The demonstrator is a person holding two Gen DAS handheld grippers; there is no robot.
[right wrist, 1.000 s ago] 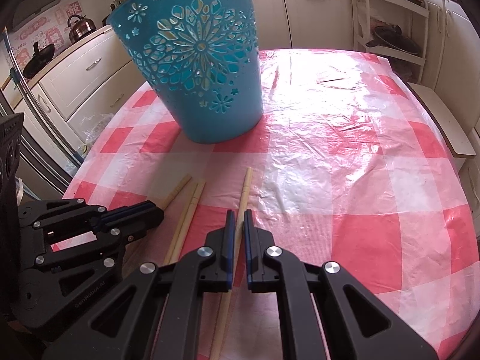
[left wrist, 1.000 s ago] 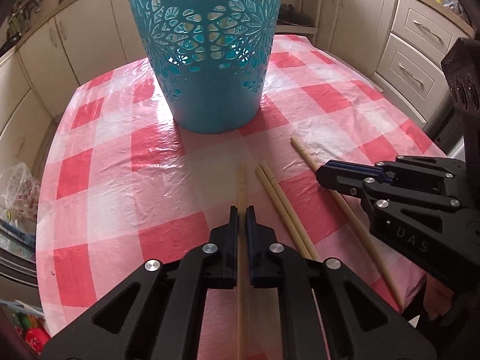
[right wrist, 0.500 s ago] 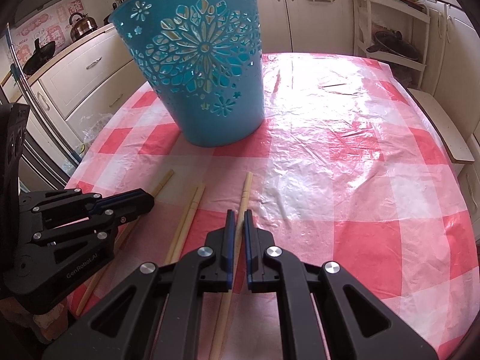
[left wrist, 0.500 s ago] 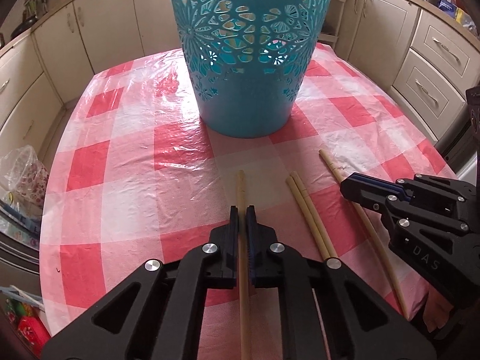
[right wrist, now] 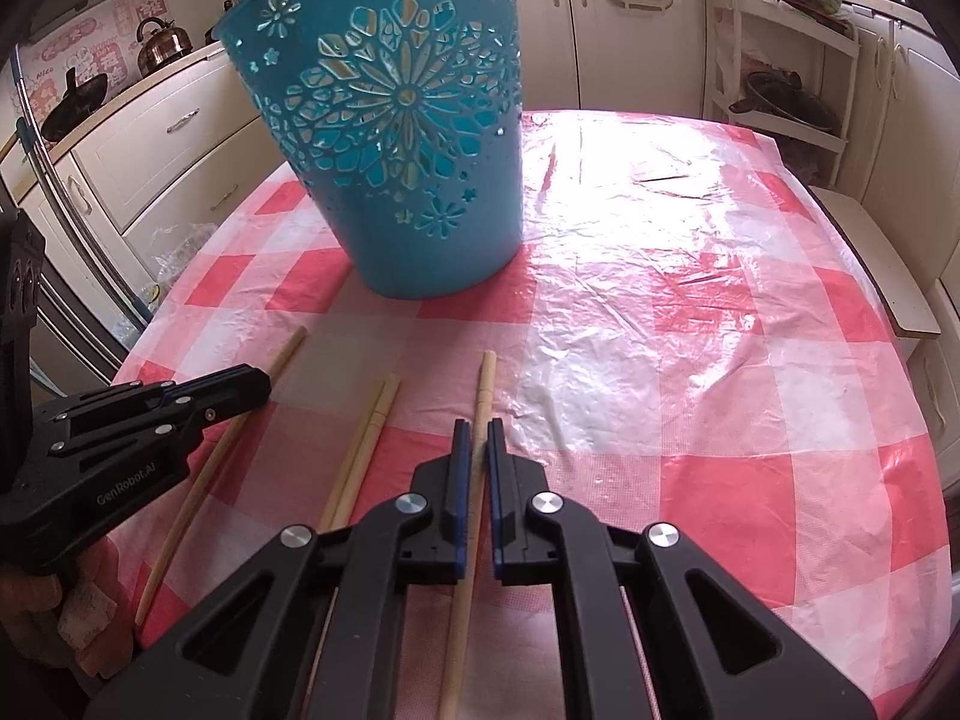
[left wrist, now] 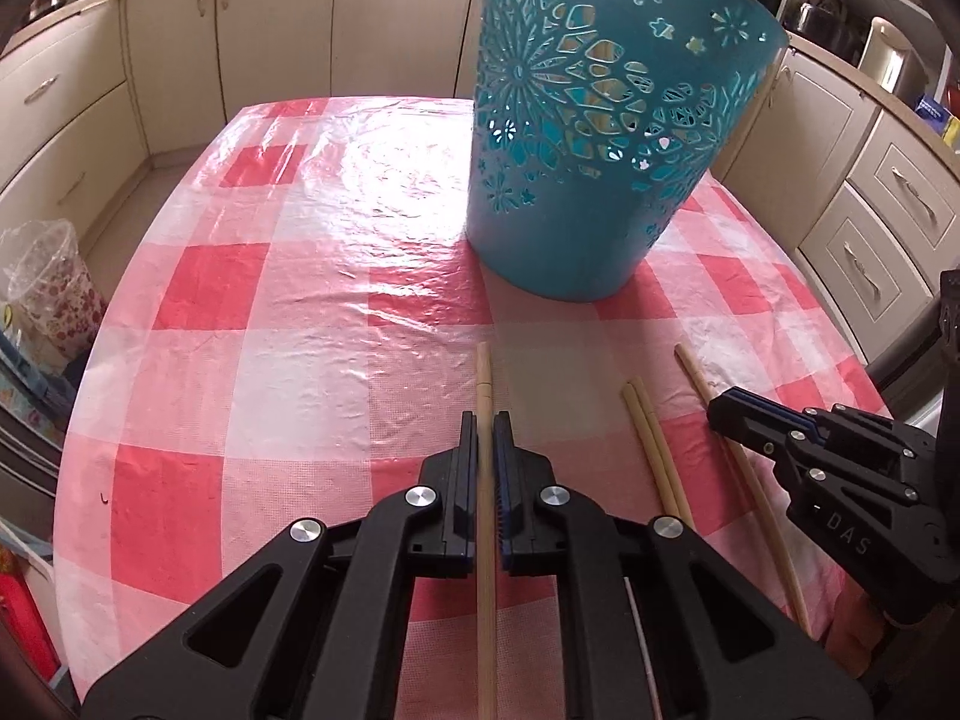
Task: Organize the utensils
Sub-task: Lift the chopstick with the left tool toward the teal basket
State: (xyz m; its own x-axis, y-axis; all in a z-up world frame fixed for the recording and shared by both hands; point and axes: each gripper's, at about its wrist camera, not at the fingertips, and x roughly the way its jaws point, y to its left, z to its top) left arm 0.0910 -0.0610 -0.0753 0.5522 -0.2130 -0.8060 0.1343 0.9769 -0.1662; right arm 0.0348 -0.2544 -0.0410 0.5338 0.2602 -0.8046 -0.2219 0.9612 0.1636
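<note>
My left gripper [left wrist: 486,426] is shut on a wooden chopstick [left wrist: 483,378] that points toward a teal cut-out basket [left wrist: 600,138]. My right gripper [right wrist: 478,435] is shut on another chopstick [right wrist: 485,378], which also shows in the left wrist view [left wrist: 696,372]. A pair of chopsticks [left wrist: 651,450] lies on the red-checked tablecloth [left wrist: 300,324] between the two grippers. In the right wrist view the pair [right wrist: 366,438], the left gripper [right wrist: 240,387] with its chopstick [right wrist: 288,348], and the basket [right wrist: 396,138] are seen. The right gripper [left wrist: 729,414] sits to the right in the left wrist view.
Cream kitchen cabinets [left wrist: 90,102] surround the table. A plastic bag with a flowered cup [left wrist: 54,288] sits off the table's left edge. A white shelf rack [right wrist: 780,78] stands behind the table. Kettle and pan [right wrist: 156,48] are on the counter.
My left gripper with its chopstick has risen and swung left, so the basket now sits to the upper right. The right gripper has held its chopstick and risen a little.
</note>
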